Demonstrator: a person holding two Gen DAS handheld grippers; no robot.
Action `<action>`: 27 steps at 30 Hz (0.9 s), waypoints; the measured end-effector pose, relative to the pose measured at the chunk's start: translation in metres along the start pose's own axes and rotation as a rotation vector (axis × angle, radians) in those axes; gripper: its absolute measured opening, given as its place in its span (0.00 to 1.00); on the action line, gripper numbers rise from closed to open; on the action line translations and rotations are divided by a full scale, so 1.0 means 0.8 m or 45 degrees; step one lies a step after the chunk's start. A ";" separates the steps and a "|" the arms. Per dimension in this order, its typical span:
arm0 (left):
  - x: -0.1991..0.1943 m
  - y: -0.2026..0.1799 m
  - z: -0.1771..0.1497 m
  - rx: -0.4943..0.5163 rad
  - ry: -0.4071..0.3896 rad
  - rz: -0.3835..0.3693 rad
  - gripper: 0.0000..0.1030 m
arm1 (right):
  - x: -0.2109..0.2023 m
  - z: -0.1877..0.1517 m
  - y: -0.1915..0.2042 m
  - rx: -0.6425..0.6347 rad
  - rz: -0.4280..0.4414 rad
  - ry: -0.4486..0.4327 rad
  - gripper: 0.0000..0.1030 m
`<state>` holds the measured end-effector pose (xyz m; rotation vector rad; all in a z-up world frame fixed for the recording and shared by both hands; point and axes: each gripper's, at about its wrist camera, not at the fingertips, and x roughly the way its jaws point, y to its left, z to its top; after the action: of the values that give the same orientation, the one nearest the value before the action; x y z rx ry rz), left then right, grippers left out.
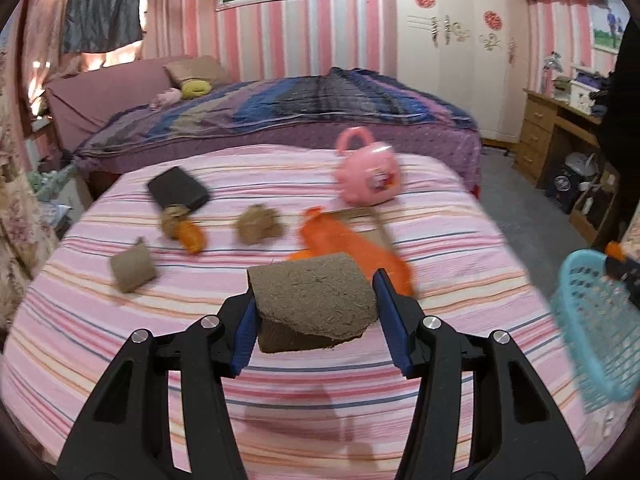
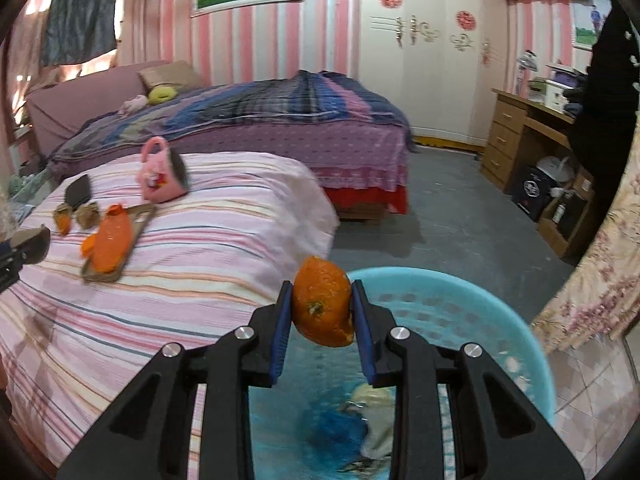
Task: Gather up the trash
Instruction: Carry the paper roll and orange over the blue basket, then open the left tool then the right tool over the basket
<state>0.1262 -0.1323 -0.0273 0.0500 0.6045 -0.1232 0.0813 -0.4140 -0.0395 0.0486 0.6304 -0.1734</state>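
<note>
You are holding a brown wad (image 1: pixel 314 300) in your left claw (image 1: pixel 316 300), its pads clamped on the wad's two sides, and the wad is hanging clear above the striped bed (image 1: pixel 120 340). The relation your next move turns on is the basket's side: from this claw the blue basket (image 1: pixel 596 320) is lying off to the right, beyond the bed's edge and lower than the wad, so I judge you will be sweeping rightward before letting go. Your right claw (image 2: pixel 322 312) is nearer the goal, gripping an orange peel (image 2: pixel 323 306) between its pads, and the peel is sitting just over the near rim of that basket (image 2: pixel 500 312), so a release here looks close to landing inside, though the peel is riding near the rim rather than over the middle. Going left to right across the bed, more scraps are waiting: a folded wad (image 1: pixel 132 266), a dark wallet (image 1: pixel 178 192), a crumpled ball (image 1: pixel 258 224), an orange strip (image 1: pixel 352 244) and a pink bag (image 1: pixel 368 176). The left view is showing the basket only as a blurred edge; the right view is looking down into it and showing trash already at the bottom, too smeared to name, plus your left claw at the far left margin.
</note>
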 end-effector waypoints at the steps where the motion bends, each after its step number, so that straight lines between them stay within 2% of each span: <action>1: -0.001 -0.013 0.001 0.002 -0.004 -0.027 0.51 | 0.000 -0.003 -0.011 0.001 -0.015 0.008 0.29; 7: -0.008 -0.107 0.002 0.110 -0.037 -0.134 0.51 | -0.006 -0.016 -0.061 -0.009 -0.102 0.034 0.29; 12: -0.017 -0.180 -0.010 0.178 -0.038 -0.246 0.51 | -0.014 -0.028 -0.108 0.071 -0.150 0.026 0.29; 20: -0.010 -0.243 -0.034 0.201 0.046 -0.353 0.51 | -0.019 -0.044 -0.145 0.102 -0.186 0.033 0.29; 27: -0.016 -0.289 -0.027 0.234 0.032 -0.433 0.51 | -0.022 -0.054 -0.164 0.160 -0.194 0.025 0.29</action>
<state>0.0734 -0.3586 -0.0406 0.1265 0.6215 -0.5081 0.0191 -0.5367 -0.0625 0.1241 0.6424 -0.3603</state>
